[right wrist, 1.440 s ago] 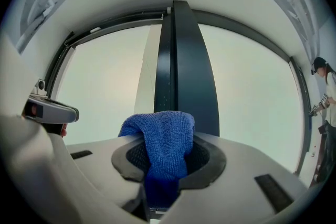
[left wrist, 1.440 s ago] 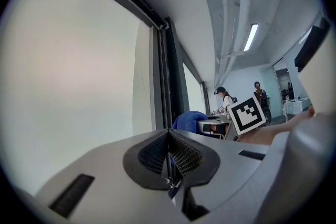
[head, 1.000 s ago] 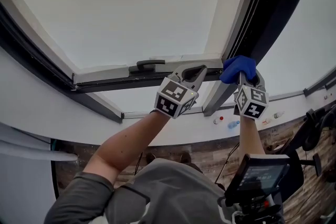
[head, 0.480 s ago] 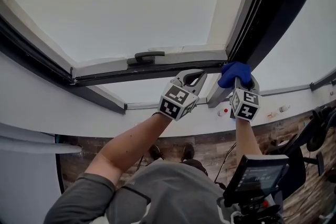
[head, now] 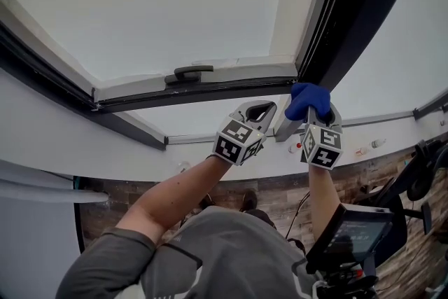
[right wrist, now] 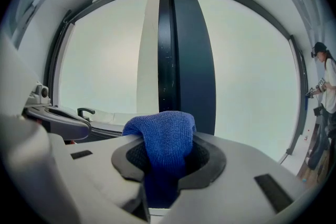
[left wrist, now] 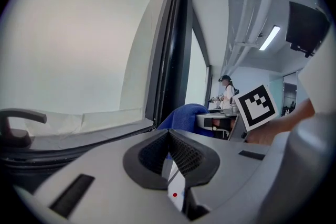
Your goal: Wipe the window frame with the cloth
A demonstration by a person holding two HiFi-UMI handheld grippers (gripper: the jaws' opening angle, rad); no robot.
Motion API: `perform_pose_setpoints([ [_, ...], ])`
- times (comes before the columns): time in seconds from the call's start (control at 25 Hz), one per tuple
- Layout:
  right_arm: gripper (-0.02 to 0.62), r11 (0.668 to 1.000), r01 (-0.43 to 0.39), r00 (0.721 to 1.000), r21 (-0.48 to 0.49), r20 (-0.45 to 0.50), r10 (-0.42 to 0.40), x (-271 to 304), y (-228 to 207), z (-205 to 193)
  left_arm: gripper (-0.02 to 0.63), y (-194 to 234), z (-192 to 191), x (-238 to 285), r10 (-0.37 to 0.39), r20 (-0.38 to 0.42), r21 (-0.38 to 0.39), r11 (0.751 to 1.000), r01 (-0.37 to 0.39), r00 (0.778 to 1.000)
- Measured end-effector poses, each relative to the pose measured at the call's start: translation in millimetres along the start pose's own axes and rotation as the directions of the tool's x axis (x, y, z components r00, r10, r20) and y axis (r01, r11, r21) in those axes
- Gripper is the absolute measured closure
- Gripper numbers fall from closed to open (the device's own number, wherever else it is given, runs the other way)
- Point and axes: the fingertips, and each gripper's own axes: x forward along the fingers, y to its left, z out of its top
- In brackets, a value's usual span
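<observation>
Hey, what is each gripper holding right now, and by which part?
The right gripper pinches the blue cloth around its bunched middle; the left gripper is shut on nothing.

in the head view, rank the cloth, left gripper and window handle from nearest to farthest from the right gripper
1. Blue cloth: clamped in the jaws of the right gripper.
2. Left gripper: just to its left, jaws shut on nothing.
3. Window handle: farthest, up and to the left.
</observation>
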Motion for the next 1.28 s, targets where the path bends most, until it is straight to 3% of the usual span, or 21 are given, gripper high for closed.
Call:
perform_pose_setpoints([
  [0.64, 0.477, 0.999, -0.023, 0.998, -0.024, -0.052, 0.021, -4, -13, -23, 0.597, -13, -6, 20, 0.019, -0.001, 0.006, 1.000, -0.019, 1.000],
  [0.92, 0.477, 0.996, -0.065, 0.995, -0.054, -0.081, 0.061, 11, 17, -30, 0.598, 15, -10, 3, 0.057, 0.005, -0.010, 0.998, -0.057, 0.998],
  [1.28, 0.477, 0.996, -0.080, 0.987, -0.047, -0.145, 0.072, 49, 50, -47, 0.598, 83, -27, -49, 0.186, 0.007, -0.071, 0.980, -0.185, 0.983],
])
